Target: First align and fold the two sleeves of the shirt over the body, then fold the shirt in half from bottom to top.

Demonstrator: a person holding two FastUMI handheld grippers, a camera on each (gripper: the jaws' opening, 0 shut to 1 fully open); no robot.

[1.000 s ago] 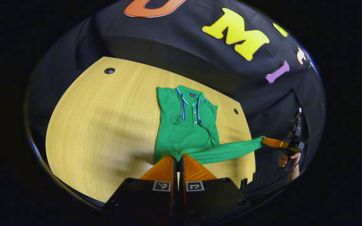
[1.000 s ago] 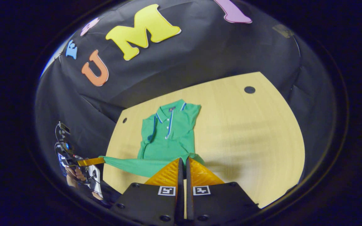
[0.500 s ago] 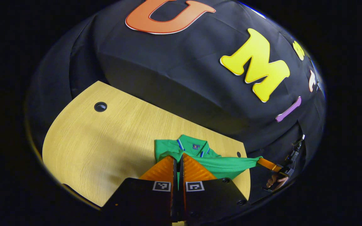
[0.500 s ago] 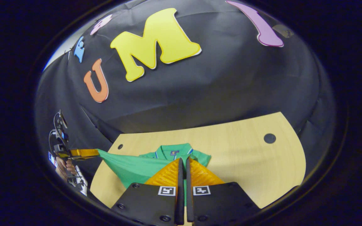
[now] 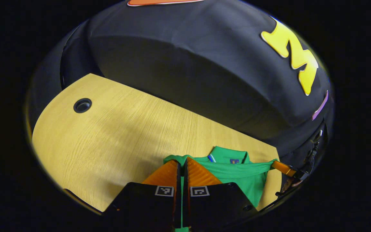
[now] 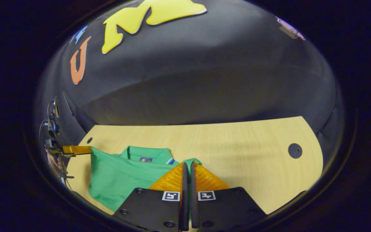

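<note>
A green polo shirt (image 5: 242, 175) with a blue-trimmed collar (image 5: 230, 158) lies on the wooden table (image 5: 114, 138). Its bottom hem is lifted and stretched as a taut band just in front of the collar. My left gripper (image 5: 181, 163) is shut on one hem corner, with green cloth showing between its fingers. The right gripper (image 5: 279, 166) pinches the other corner at the far right. In the right gripper view, my right gripper (image 6: 188, 165) is shut on the hem of the shirt (image 6: 121, 177). There the left gripper (image 6: 77, 149) holds the far corner, left of the collar (image 6: 147, 154).
The table (image 6: 243, 145) has a round cable hole (image 6: 295, 150) on one side and another hole (image 5: 82, 105) on the other. A black cloth wall rises right behind the table. A hand (image 6: 54, 162) holds the far gripper past the table's edge.
Both grippers have carried the hem forward from the near edge up to the collar, doubling the shirt's lower half over its upper half. Both stayed shut on the cloth.
</note>
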